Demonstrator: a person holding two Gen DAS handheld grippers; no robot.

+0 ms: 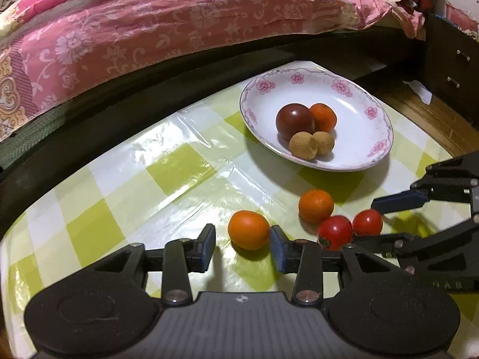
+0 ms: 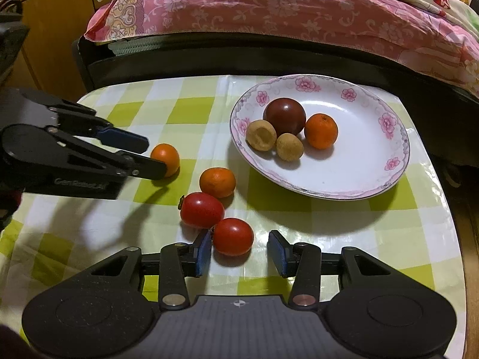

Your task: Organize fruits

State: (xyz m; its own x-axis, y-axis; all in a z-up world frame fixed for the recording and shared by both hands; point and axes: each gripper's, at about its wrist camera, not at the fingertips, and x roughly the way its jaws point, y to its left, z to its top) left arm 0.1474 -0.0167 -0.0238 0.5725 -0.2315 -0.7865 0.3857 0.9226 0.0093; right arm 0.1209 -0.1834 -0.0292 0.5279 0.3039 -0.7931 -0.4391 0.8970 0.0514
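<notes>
A white flowered plate (image 1: 359, 137) (image 2: 368, 161) holds a dark red tomato (image 1: 295, 121) (image 2: 284, 115), a small orange (image 1: 324, 116) (image 2: 321, 130) and two tan longans (image 1: 303, 145) (image 2: 261, 135). On the checked tablecloth lie two oranges and two red tomatoes. My left gripper (image 1: 244, 243) (image 2: 155, 157) is open around the nearer orange (image 1: 249, 229) (image 2: 165, 159). My right gripper (image 2: 239, 249) (image 1: 371, 221) is open around a red tomato (image 2: 233, 236) (image 1: 367, 222). The other tomato (image 2: 202, 210) (image 1: 335, 232) and orange (image 2: 217, 182) (image 1: 315, 205) lie between them.
A bed with a pink flowered cover (image 1: 167, 30) (image 2: 284, 9) runs along the table's far edge. A dark cabinet (image 1: 452, 68) stands at the right, a wooden cabinet (image 2: 57, 30) at the left. The green and white tablecloth (image 1: 149, 185) (image 2: 344, 239) covers the table.
</notes>
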